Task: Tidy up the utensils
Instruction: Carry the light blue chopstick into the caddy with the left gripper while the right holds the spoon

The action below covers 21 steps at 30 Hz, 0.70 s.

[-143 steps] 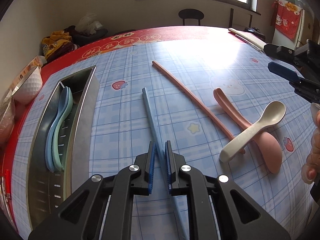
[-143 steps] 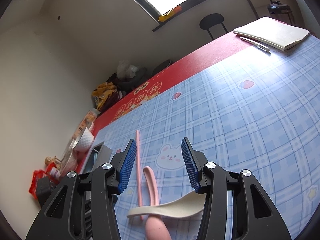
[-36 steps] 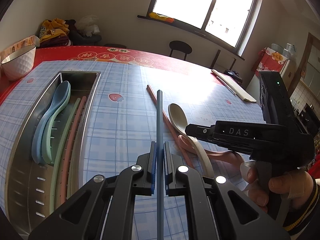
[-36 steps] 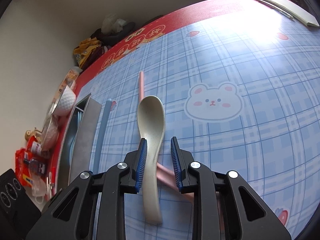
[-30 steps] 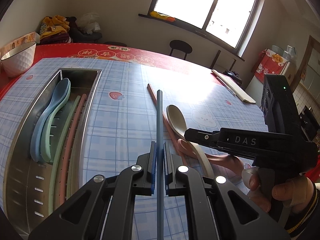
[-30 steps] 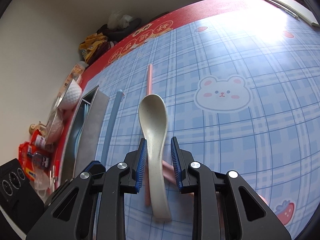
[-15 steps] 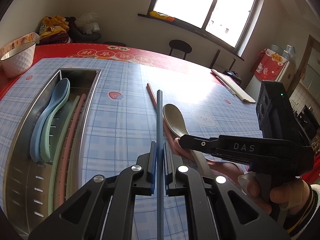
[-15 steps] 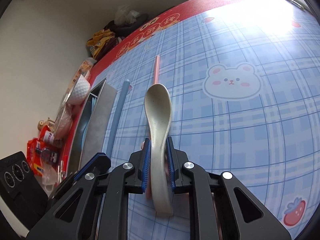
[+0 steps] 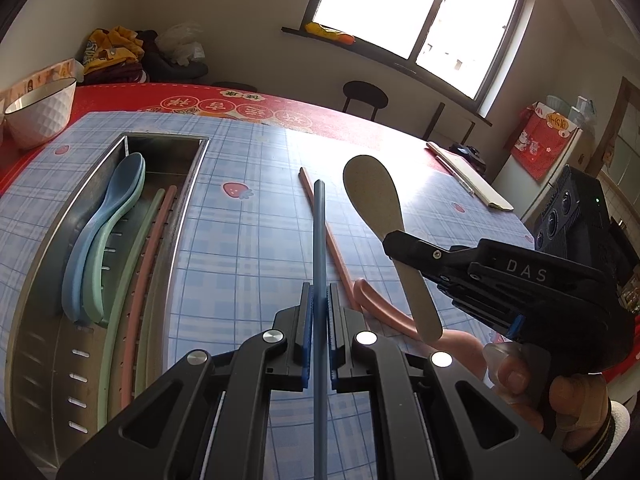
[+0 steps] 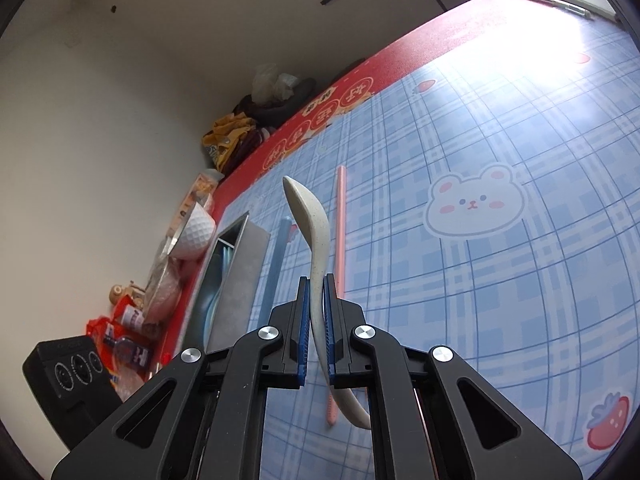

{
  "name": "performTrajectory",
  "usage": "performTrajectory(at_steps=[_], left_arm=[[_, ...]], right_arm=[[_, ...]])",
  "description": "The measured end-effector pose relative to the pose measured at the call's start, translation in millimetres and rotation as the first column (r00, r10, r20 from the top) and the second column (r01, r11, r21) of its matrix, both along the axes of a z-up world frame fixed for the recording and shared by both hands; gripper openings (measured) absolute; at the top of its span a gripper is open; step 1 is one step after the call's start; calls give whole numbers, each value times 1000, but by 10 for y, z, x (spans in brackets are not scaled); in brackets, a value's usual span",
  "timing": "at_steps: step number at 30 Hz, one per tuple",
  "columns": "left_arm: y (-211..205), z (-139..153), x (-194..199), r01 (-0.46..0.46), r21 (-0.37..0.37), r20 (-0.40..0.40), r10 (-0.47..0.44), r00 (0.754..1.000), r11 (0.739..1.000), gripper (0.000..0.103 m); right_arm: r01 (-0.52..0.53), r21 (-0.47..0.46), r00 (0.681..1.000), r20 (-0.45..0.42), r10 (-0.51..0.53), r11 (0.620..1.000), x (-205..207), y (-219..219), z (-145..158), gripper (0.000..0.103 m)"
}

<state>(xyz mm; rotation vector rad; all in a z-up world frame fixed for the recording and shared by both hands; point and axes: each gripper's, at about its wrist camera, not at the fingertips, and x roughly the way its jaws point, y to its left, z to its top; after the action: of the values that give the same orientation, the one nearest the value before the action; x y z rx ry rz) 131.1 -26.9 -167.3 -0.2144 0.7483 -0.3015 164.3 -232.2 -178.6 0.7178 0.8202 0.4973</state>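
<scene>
While the blue plaid tablecloth [image 9: 248,240] fills mid-frame under a bright window [image 9: 416,4] at top, the left gripper [image 9: 319,320] clamps a blue chopstick [image 9: 320,248] and the right gripper [image 10: 316,316] clamps a beige spoon [image 10: 312,232].

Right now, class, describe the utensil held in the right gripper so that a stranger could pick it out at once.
Start at the metal tray on the left of the blue checked tablecloth, then look right, above the cloth. There the right gripper is shut on a cream spoon. Unlike the pink spoon and pink chopstick lying below, it is speckled beige and lifted.
</scene>
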Motion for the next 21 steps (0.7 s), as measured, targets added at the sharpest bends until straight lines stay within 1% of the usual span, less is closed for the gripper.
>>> performTrajectory(at_steps=[6, 10, 13, 15, 17, 20, 21], left_arm=[[-41, 7, -6, -5, 26, 2, 5, 1000, 1000, 7], [-70, 7, -7, 6, 38, -1, -6, 1000, 999, 6], [-94, 32, -15, 13, 49, 1, -13, 1000, 999, 7], [-63, 56, -24, 13, 28, -5, -13, 1000, 1000, 6], [6, 102, -23, 11, -15, -19, -11, 1000, 1000, 7], [138, 164, -8, -2, -88, -67, -4, 998, 996, 7], [171, 190, -6, -5, -101, -77, -3, 997, 995, 7]], right_arm=[[-2, 60, 999, 43, 0, 998, -21, -75, -12, 7], [-9, 107, 1000, 27, 6, 994, -14, -131, -82, 7], [-11, 112, 999, 46, 6, 994, -41, -160, -68, 7], [-18, 116, 999, 47, 13, 993, -40, -158, -67, 7], [-17, 123, 999, 46, 11, 992, -35, -169, -70, 7], [-13, 134, 999, 34, 9, 991, -35, -175, -88, 7], [-11, 137, 999, 31, 7, 991, -41, -184, -95, 7]])
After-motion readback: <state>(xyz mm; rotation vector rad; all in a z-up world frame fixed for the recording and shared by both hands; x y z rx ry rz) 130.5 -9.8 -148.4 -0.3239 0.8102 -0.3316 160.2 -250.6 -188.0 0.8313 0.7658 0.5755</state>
